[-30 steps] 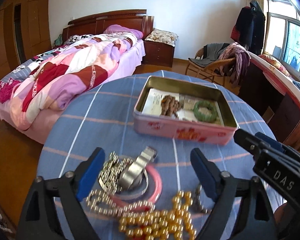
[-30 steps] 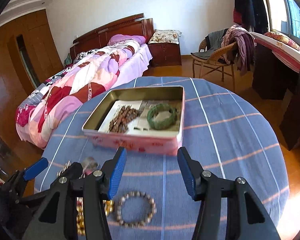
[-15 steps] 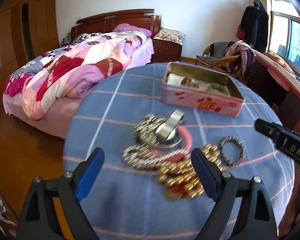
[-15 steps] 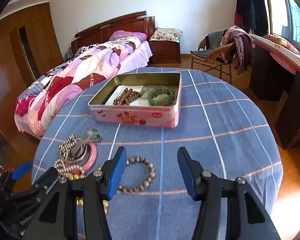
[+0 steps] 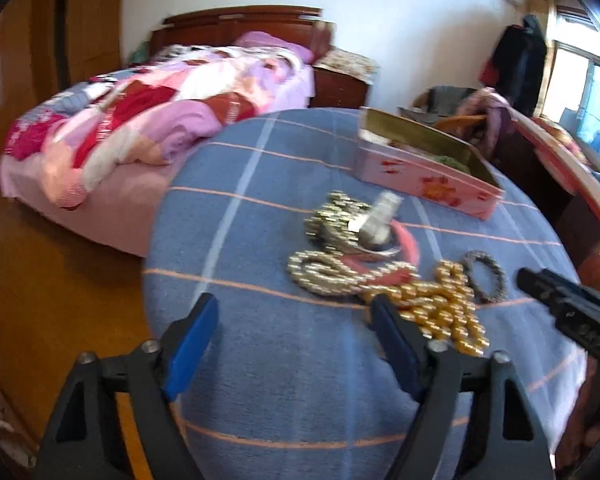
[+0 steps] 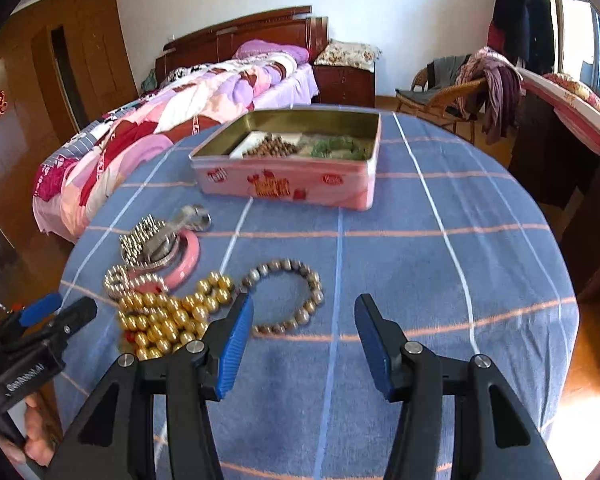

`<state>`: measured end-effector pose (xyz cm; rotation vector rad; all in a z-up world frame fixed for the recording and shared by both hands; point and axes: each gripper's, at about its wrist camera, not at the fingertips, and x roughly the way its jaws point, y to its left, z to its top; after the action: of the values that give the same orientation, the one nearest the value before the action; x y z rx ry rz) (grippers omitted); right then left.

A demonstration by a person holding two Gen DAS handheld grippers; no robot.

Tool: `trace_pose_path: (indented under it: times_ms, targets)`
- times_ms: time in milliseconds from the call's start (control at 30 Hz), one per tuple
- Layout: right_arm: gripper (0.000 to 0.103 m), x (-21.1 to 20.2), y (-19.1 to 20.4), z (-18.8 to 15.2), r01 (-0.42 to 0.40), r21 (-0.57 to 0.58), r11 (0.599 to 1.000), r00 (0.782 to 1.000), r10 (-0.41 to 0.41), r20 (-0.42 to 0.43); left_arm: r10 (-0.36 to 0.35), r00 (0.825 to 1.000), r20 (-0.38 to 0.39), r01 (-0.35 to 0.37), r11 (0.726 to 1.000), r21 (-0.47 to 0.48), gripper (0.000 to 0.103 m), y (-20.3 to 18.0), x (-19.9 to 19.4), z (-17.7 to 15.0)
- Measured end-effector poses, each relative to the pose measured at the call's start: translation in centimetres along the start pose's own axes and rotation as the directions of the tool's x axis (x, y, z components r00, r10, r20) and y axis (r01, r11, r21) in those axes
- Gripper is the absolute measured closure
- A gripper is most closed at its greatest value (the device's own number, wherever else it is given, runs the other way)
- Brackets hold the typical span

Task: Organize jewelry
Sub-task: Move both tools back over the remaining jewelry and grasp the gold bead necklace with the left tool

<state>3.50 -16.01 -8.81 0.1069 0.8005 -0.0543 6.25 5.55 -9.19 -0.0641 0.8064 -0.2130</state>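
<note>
A pink tin box (image 6: 292,184) stands open on the blue checked table (image 6: 440,264); a brown bead bracelet (image 6: 270,147) and a green bangle (image 6: 336,148) lie in it. In front lies a pile: gold beads (image 6: 168,320), a silver chain (image 6: 140,236), a pink bangle (image 6: 188,258), a metal watch (image 6: 180,224) and a grey bead bracelet (image 6: 288,296). My right gripper (image 6: 304,340) is open and empty, just behind the grey bracelet. My left gripper (image 5: 296,340) is open and empty, left of the pile (image 5: 380,264). The tin also shows in the left wrist view (image 5: 424,178).
A bed with a patchwork quilt (image 6: 172,112) stands beyond the table's left side. A wicker chair with clothes (image 6: 460,92) and a dark desk (image 6: 560,140) are at the right. The table's edge drops to a wooden floor (image 5: 60,280).
Both grippers have pulled back from the tin toward the table's near edge. The left one has also swung left. The jewelry has not moved.
</note>
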Motion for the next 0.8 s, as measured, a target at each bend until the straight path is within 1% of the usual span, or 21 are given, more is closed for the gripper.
trace_pose_path:
  times_ms: [67,200,300,367,400,433,500,567,667,700,733,767,800]
  targets:
    - [0.049,0.2,-0.3,-0.3,0.002,0.009,1.0,1.0,-0.002,-0.011,-0.064,0.998,-0.016,0.064,0.998,0.028,0.035,-0.9,0.0,-0.1]
    - [0.049,0.1,-0.9,-0.4,0.009,0.026,1.0,1.0,-0.009,-0.009,-0.15,0.988,-0.031,0.152,0.984,0.089,0.033,-3.5,-0.2,-0.2]
    - [0.049,-0.1,-1.3,-0.3,0.006,0.039,0.999,1.0,-0.006,-0.007,-0.17,0.985,-0.028,0.172,0.974,0.144,0.033,-5.6,-0.2,0.0]
    - [0.049,-0.2,-1.4,-0.2,0.002,0.045,0.999,1.0,-0.002,-0.006,-0.206,0.976,-0.064,0.214,0.966,0.144,0.033,-6.7,0.5,0.0]
    - [0.049,-0.3,-1.5,-0.2,0.005,0.047,0.999,1.0,-0.005,-0.002,-0.232,0.968,-0.09,0.243,0.961,0.135,0.033,-7.2,0.9,0.0]
    - [0.049,-0.5,-1.6,-0.2,0.007,0.049,0.999,1.0,-0.007,0.002,-0.242,0.964,-0.109,0.255,0.958,0.132,0.033,-7.6,1.2,-0.1]
    - [0.049,-0.8,-2.1,0.0,0.012,0.057,0.998,1.0,-0.013,0.01,-0.206,0.97,-0.133,0.223,0.966,0.13,0.033,-8.5,2.2,-0.2]
    - [0.049,-1.0,-2.5,0.0,0.015,0.071,0.997,1.0,-0.016,0.015,-0.173,0.977,-0.126,0.19,0.972,0.14,0.034,-9.1,2.6,-0.3]
    - [0.049,-0.9,-3.2,-0.1,0.015,0.095,0.995,1.0,-0.017,0.01,-0.154,0.979,-0.137,0.177,0.968,0.177,0.034,-9.7,3.1,0.0]
    - [0.049,-0.9,-3.4,-0.1,0.014,0.102,0.995,1.0,-0.015,0.007,-0.143,0.98,-0.14,0.17,0.965,0.199,0.041,-10.0,3.2,-0.1]
    - [0.049,-0.8,-3.5,-0.1,0.008,0.11,0.994,1.0,-0.008,0.001,-0.117,0.984,-0.133,0.145,0.962,0.23,0.049,-10.2,3.3,-0.1]
    - [0.049,-0.8,-3.5,-0.1,0.004,0.113,0.994,1.0,-0.004,0.0,-0.11,0.985,-0.13,0.14,0.959,0.247,0.064,-10.2,3.3,-0.1]
    - [0.049,-0.9,-3.5,-0.1,0.002,0.115,0.993,1.0,-0.002,0.001,-0.114,0.985,-0.133,0.145,0.957,0.25,0.069,-10.0,3.2,0.0]
